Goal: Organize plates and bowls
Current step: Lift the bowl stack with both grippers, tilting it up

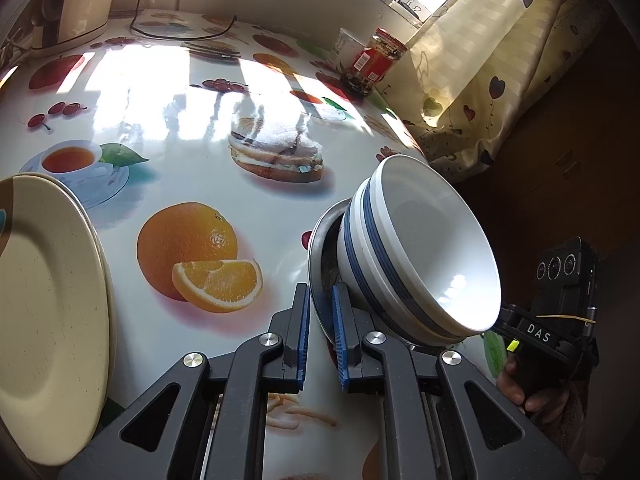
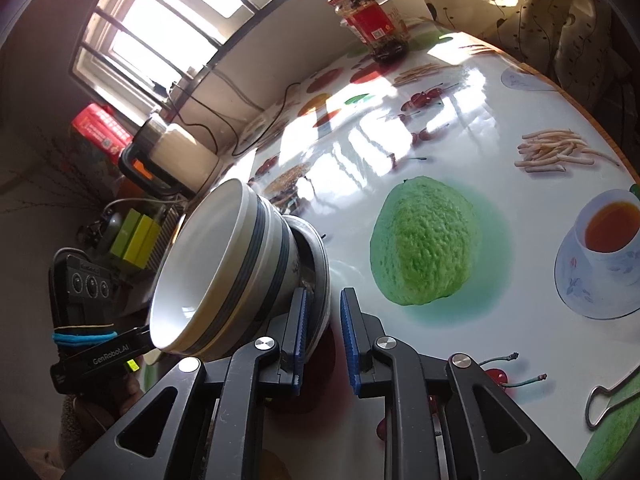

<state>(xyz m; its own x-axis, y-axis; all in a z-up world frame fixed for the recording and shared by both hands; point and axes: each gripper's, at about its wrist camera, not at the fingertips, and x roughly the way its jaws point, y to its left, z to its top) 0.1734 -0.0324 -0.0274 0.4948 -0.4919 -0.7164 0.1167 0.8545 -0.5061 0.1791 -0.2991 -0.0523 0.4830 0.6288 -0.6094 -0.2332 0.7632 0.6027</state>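
A stack of white bowls with blue stripes sits in a grey metal dish near the table's edge; it also shows in the right wrist view. My left gripper straddles the dish's rim with its blue pads slightly apart. My right gripper straddles the opposite rim of the metal dish, its left pad against it, its right pad apart. Two stacked cream plates lie at the left of the left wrist view.
The table has a glossy fruit-print cover. A red-labelled jar and a white cup stand at the back by the curtain. A kettle with a cord stands by the window. A metal wire handle lies at right.
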